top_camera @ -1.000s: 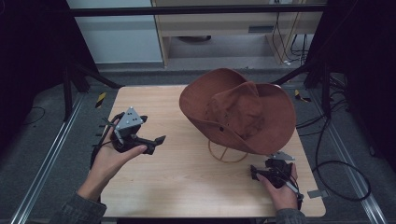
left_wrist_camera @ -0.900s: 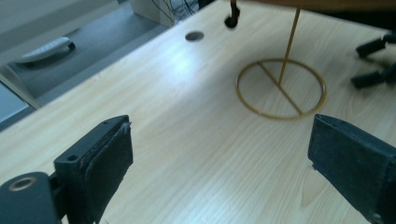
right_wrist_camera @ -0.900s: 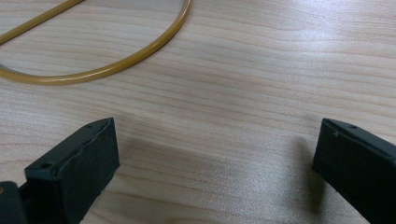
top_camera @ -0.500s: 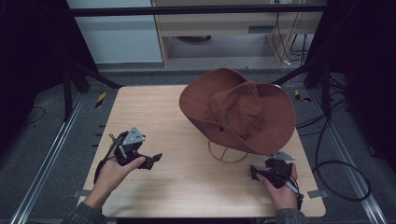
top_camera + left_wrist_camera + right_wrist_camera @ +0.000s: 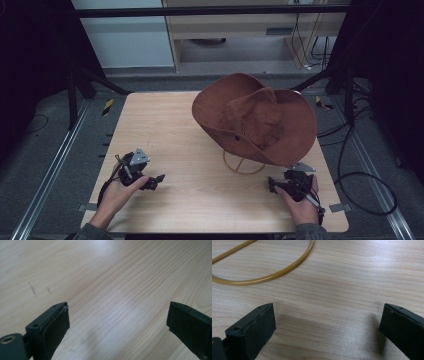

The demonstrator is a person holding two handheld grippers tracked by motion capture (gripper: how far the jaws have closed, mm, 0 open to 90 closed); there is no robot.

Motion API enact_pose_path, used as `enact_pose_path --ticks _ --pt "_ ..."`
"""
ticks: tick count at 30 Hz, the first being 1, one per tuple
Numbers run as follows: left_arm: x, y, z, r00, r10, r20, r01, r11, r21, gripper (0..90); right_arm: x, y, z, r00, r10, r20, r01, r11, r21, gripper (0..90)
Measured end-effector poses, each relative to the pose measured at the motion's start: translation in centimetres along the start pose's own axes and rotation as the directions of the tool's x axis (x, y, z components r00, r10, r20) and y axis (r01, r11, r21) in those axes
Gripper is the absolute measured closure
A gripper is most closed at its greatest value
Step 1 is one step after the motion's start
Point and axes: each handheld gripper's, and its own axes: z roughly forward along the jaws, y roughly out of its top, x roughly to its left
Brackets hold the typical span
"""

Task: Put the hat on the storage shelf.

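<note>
Hands low at the near edge of the wooden table (image 5: 175,125), you hold one gripper on each side. At the left, your left gripper (image 5: 155,181) rests just above the near-left part of the tabletop, its grey three-cornered plate on top and its jaws pointing toward the middle. In the left gripper view its two black jaws stand wide apart, with bare wood grain and a few faint scuffs between them and nothing held. Toward the right, the brown hat (image 5: 255,120) sits on the far-right part of the table, brim wide, crown dented, tilted toward you. Its thin yellow cord (image 5: 243,169) loops out from under the near brim and lies on the wood. At the far right, your right gripper (image 5: 274,185) sits near the near-right corner, just in front of the brim and beside the cord. In the right gripper view its jaws are also spread wide over bare wood, and the cord (image 5: 274,272) curves across the table beyond them, apart from both jaws.
</note>
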Motion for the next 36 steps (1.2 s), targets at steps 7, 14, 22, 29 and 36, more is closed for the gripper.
enact_pose_path --ticks 7,14,22,29,36 --pt "1.0 -1.7 0.4 0.9988 -0.043 -0.024 0.044 0.9990 0.010 4.0 0.0 0.0 0.0 1.0000 0.000 0.000 0.000 1.000 0.000 0.4" --pt "1.5 -2.8 1.1 0.9970 -0.069 -0.034 0.070 0.9970 0.032 4.0 0.0 0.0 0.0 1.0000 0.000 0.000 0.000 1.000 0.000 0.4" --pt "1.9 -3.4 1.7 0.9952 -0.095 -0.026 0.096 0.9944 0.043 2.7 0.0 0.0 0.0 1.0000 0.000 0.000 0.000 1.000 0.000 0.4" --pt "1.7 -3.8 2.1 0.9931 -0.111 -0.038 0.111 0.9938 -0.014 0.0 0.0 0.0 0.0 1.0000 0.000 0.000 0.000 1.000 0.000 0.4" --pt "1.8 -3.8 2.3 0.9938 -0.107 -0.031 0.106 0.9942 -0.017 0.0 0.0 0.0 0.0 1.0000 -0.004 -0.003 0.004 1.000 0.000 0.4"
